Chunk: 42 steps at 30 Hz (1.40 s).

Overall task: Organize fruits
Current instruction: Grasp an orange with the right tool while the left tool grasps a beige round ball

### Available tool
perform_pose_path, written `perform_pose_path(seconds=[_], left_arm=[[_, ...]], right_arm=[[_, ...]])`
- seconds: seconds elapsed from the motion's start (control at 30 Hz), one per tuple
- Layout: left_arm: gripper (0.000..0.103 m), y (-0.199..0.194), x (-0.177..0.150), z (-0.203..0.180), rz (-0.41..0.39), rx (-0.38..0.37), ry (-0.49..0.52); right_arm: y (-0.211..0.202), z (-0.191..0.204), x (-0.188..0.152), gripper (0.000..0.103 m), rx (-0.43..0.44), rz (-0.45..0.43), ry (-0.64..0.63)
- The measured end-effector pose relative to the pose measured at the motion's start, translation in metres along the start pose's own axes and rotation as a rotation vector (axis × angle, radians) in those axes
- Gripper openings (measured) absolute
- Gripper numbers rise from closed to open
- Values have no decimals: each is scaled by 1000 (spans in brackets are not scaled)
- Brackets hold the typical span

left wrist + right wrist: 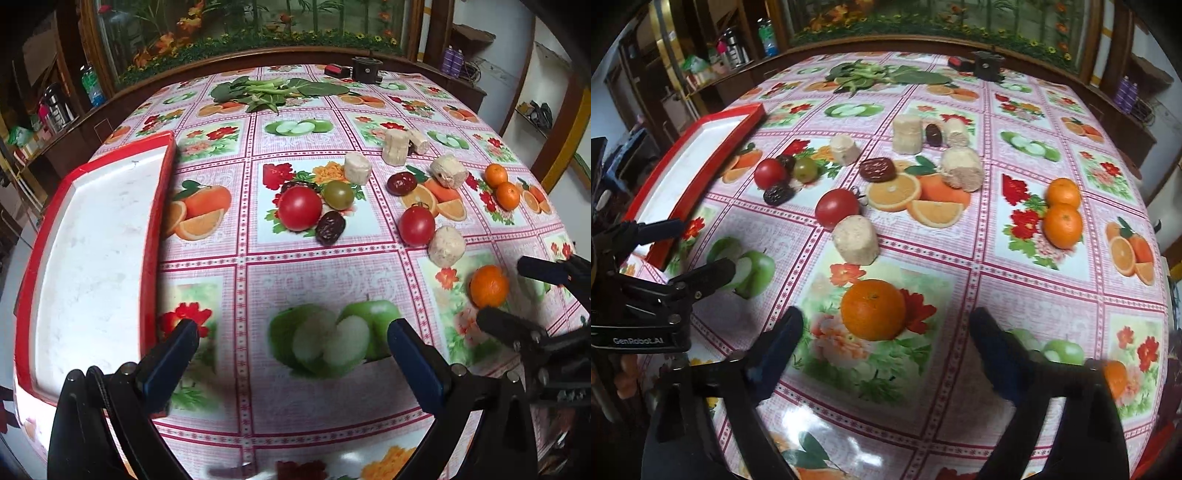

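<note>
orange mandarin (pixel 873 309); red-rimmed white tray (pixel 155 229)

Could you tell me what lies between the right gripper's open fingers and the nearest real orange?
Nothing: in the right wrist view, only bare patterned tablecloth separates the right gripper from the round orange tangerine.

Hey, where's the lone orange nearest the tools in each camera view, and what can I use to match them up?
Left wrist view: the lone orange sits far right, between the right tool's open fingers.
Right wrist view: the same orange lies low centre, just ahead of the open right tool.
Shared landmark: the red tray at the left.
</note>
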<state>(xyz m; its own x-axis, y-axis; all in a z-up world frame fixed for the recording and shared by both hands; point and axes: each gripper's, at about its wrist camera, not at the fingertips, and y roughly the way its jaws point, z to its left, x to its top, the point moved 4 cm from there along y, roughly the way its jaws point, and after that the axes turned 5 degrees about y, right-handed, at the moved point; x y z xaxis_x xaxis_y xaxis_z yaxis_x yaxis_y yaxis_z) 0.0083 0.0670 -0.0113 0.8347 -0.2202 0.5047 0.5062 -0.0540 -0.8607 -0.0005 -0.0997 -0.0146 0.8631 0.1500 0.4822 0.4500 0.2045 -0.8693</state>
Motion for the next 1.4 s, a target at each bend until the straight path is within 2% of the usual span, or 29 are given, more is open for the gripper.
perform_pose_path(seconds=[0.07,0.13,0.17,0.23,0.33,0.47,0.67,0.83,1.07,1.13,1.4], left_arm=[[103,-1,-1,2,1,-14,17],[103,-2,-1,4,2,-38,28],[103,-2,0,4,2,-45,32],[103,-2,1,5,5,-54,41],[103,-1,6,4,10,-76,42],[103,0,13,-7,11,-129,48],[103,3,29,-51,17,-238,99],[103,14,39,-87,56,-314,59],[98,33,49,-115,99,-316,-37],[96,35,52,-116,89,-287,-62],[72,35,52,-107,48,-210,-107]], right_arm=[[6,1,0,74,13,26,-2],[11,1,-1,61,30,46,1],[10,1,-1,59,29,40,-1],[10,2,-1,46,43,34,-10],[9,0,-1,36,36,23,-21],[4,-7,-3,36,33,13,-1],[-10,-25,-11,36,1,-8,17],[-32,-47,-22,36,-25,-39,44],[-64,-85,-36,36,-47,-84,108],[-67,-93,-40,36,-41,-88,125],[-73,-104,-44,36,4,-105,138]])
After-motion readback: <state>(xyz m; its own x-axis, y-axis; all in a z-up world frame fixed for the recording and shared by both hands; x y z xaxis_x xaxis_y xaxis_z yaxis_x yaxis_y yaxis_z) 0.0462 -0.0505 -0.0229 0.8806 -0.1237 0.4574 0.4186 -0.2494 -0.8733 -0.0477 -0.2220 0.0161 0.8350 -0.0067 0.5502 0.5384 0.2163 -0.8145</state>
